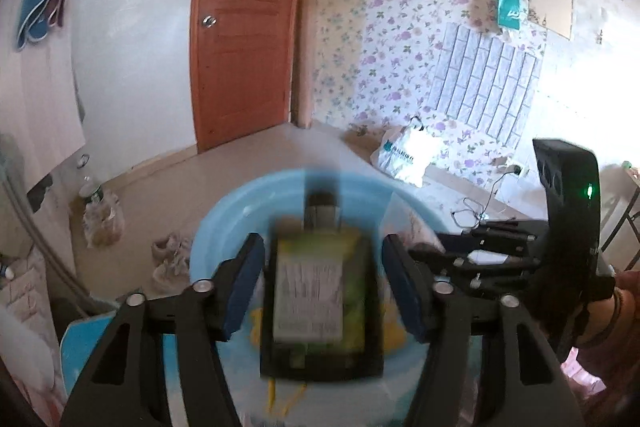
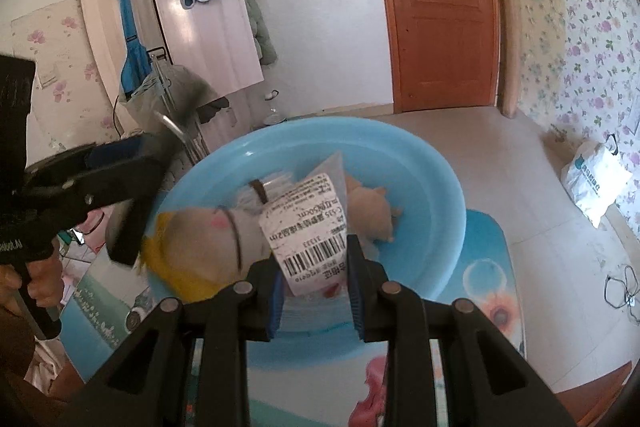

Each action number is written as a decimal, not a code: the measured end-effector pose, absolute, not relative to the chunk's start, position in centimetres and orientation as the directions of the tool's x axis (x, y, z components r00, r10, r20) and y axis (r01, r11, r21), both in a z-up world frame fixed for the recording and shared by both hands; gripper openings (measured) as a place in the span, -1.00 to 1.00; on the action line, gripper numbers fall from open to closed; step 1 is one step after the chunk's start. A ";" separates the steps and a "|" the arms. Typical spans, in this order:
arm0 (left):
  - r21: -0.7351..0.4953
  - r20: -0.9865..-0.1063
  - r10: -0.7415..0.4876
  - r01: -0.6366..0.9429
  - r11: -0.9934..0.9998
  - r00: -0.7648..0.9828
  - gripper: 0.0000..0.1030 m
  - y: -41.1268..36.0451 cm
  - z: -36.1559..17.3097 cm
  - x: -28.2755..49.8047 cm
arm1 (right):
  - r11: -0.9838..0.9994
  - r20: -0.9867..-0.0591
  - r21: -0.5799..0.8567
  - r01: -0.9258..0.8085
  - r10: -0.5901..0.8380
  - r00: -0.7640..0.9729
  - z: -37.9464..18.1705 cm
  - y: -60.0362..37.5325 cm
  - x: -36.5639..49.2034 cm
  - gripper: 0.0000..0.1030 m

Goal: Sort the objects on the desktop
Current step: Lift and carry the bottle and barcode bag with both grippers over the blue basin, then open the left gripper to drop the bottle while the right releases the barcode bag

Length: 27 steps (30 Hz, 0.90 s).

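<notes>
Right gripper (image 2: 316, 281) pinches a bagged, barcode-labelled plush doll (image 2: 208, 247) — left gripper (image 1: 322, 289) part-open, pads clear of a blurred packet (image 1: 320, 297) — over the blue basin (image 2: 424, 179).

A white barcode label (image 2: 308, 227) sits on the clear packet (image 2: 320, 211) over the blue basin (image 2: 420, 155), reading upside down "C-535", "50cm" and "31333" among Chinese print too small to make out. The white bag (image 2: 592, 183) on the floor carries blue lettering, unreadable. The blurred packet label (image 1: 308, 299) in the left view is illegible.
</notes>
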<state>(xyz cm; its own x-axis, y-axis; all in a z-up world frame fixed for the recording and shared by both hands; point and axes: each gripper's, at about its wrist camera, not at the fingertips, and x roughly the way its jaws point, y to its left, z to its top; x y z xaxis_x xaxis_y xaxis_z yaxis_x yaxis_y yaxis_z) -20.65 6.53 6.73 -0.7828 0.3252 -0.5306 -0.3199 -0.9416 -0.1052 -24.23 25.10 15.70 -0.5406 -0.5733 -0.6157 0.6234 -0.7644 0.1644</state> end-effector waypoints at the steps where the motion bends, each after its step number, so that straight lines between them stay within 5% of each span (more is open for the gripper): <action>1: -0.105 -0.524 0.329 -0.324 -0.940 -0.785 0.08 6.7 6.9 -21.2 | -0.765 -0.615 0.157 0.624 -0.571 -0.545 15.7 25.0 -24.5 -0.49; 11: -0.120 -0.577 0.326 -0.317 -0.941 -0.749 0.10 7.8 4.4 -24.5 | -0.755 -0.645 0.160 0.636 -0.568 -0.512 14.3 23.9 -26.7 -0.45; 12: -0.118 -0.583 0.321 -0.314 -0.942 -0.746 0.14 7.8 4.1 -24.3 | -0.759 -0.645 0.145 0.635 -0.559 -0.521 14.3 23.8 -26.6 -0.43; 14: -0.118 -0.590 0.308 -0.298 -0.947 -0.746 0.62 7.6 3.6 -23.7 | -0.762 -0.647 0.117 0.637 -0.545 -0.533 14.2 23.5 -26.3 -0.39; 17: -0.128 -0.605 0.299 -0.280 -0.951 -0.738 0.97 7.1 2.8 -22.7 | -0.759 -0.655 0.134 0.637 -0.550 -0.518 14.1 23.4 -25.9 -0.13; 27: -0.120 -0.652 0.235 -0.208 -0.971 -0.721 0.99 5.0 1.2 -18.3 | -0.784 -0.649 0.059 0.618 -0.501 -0.573 15.1 23.8 -22.3 0.12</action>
